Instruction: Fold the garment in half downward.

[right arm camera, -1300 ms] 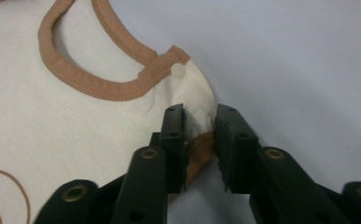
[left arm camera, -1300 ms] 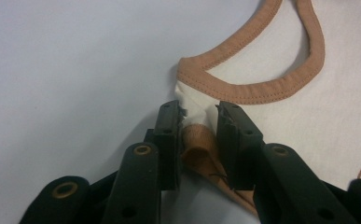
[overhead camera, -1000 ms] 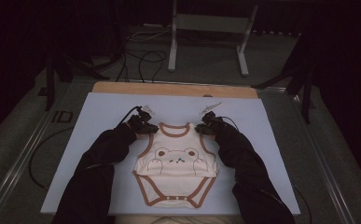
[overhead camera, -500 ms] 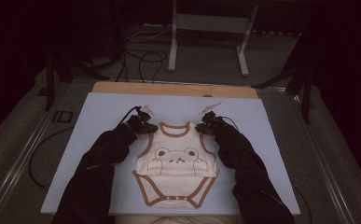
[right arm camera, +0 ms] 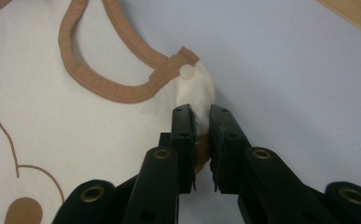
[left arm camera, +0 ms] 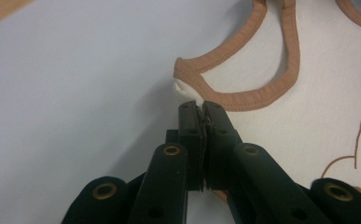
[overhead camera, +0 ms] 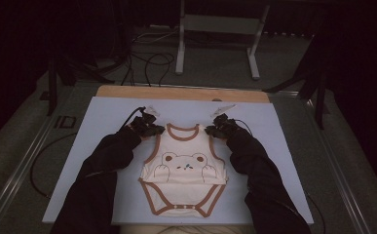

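Shoulders pinched, bodysuit flat on the mat

One baby bodysuit (overhead camera: 183, 173), cream with brown trim and a bear face on the chest, lies flat near the middle of the pale blue mat (overhead camera: 283, 126), its neck toward the far edge and its snap crotch toward the near edge. Its long axis runs from far edge to near edge, straight out from the person.

Two grippers are at work, one per shoulder. The left gripper (left arm camera: 199, 108) has its jaws closed tight on a small bunch of cream cloth at the tip of the left shoulder strap (left arm camera: 187, 77); from above it sits at the garment's far-left corner (overhead camera: 149, 127). The right gripper (right arm camera: 200, 112) has its jaws closed on a fold of cloth just under the right shoulder tab (right arm camera: 180, 65), beside one white snap (right arm camera: 186, 71); a thin gap remains between the jaws, packed with fabric. From above it sits at the far-right corner (overhead camera: 218, 127).

Each hand is nearest its own shoulder, and the rest of the bodysuit trails back from both toward the near edge. In the dim overhead view, two dark sleeves seem to rest on the mat on either side.
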A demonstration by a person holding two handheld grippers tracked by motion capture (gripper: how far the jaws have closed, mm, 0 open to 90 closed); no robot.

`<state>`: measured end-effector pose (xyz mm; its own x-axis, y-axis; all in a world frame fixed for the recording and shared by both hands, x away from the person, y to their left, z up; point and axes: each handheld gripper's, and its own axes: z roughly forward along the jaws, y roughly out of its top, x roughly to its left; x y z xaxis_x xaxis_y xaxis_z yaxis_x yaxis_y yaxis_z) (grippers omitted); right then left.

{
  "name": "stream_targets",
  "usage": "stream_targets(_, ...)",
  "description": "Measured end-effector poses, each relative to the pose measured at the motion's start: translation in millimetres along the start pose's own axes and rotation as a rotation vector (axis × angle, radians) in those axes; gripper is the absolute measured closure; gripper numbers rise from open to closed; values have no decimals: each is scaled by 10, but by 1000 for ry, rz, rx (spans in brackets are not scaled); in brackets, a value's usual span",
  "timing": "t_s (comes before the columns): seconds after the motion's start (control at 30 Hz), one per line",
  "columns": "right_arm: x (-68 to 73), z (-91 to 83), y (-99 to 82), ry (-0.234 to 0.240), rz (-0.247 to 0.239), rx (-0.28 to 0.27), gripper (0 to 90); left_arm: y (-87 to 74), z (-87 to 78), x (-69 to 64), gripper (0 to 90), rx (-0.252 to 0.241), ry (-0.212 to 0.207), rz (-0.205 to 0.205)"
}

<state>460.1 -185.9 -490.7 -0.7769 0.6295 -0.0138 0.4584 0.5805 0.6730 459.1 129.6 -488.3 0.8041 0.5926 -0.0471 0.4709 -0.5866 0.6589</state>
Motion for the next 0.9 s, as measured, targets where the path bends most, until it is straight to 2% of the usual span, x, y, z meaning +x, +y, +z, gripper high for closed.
stream_targets(0.47,-18,-176,103,-19,-14,-45,814,179,-219,-19,885,-53,18,14)
stream_targets(0.63,-31,-244,164,-37,-15,-64,813,249,-301,-9,885,-81,22,16)
stream_targets(0.9,-56,-376,314,-55,-27,-106,814,363,-442,20,885,-120,49,25)
